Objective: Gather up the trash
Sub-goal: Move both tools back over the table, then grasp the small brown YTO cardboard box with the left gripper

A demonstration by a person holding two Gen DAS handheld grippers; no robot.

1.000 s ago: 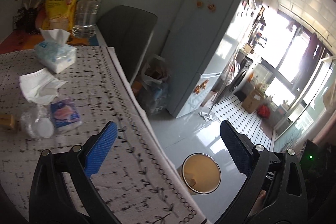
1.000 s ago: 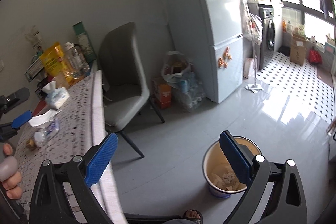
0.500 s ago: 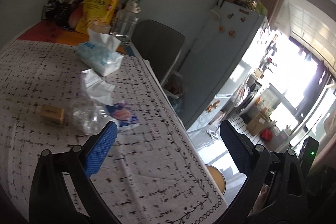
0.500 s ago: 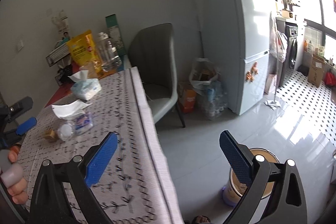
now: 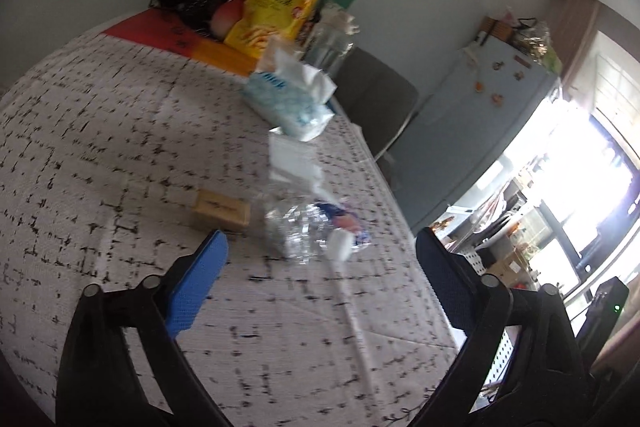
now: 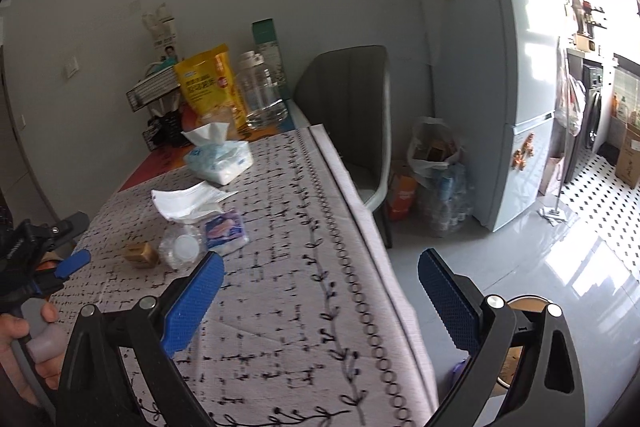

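Observation:
Trash lies on the patterned tablecloth [image 5: 100,147]: a crushed clear plastic bottle [image 5: 298,227] with a white cap, a blue-pink wrapper [image 5: 348,223], a crumpled white tissue [image 5: 294,161] and a small tan box [image 5: 220,209]. The same pile shows in the right wrist view: bottle [image 6: 180,247], wrapper [image 6: 226,229], tissue [image 6: 188,201], box [image 6: 140,253]. My left gripper [image 5: 320,287] is open and empty, just short of the bottle. My right gripper [image 6: 320,303] is open and empty over the table's edge. A tan trash bin [image 6: 524,303] stands on the floor behind its right finger.
A tissue pack [image 5: 288,95], a yellow snack bag [image 5: 276,7], a clear jug [image 6: 262,91] and a rack stand at the table's far end. A grey chair [image 6: 348,123], bagged bottles [image 6: 440,171] and a fridge [image 6: 488,67] stand beyond.
Both grippers have swung from the floor bin back toward the table. The left one has closed in on the trash pile. Both have stayed open.

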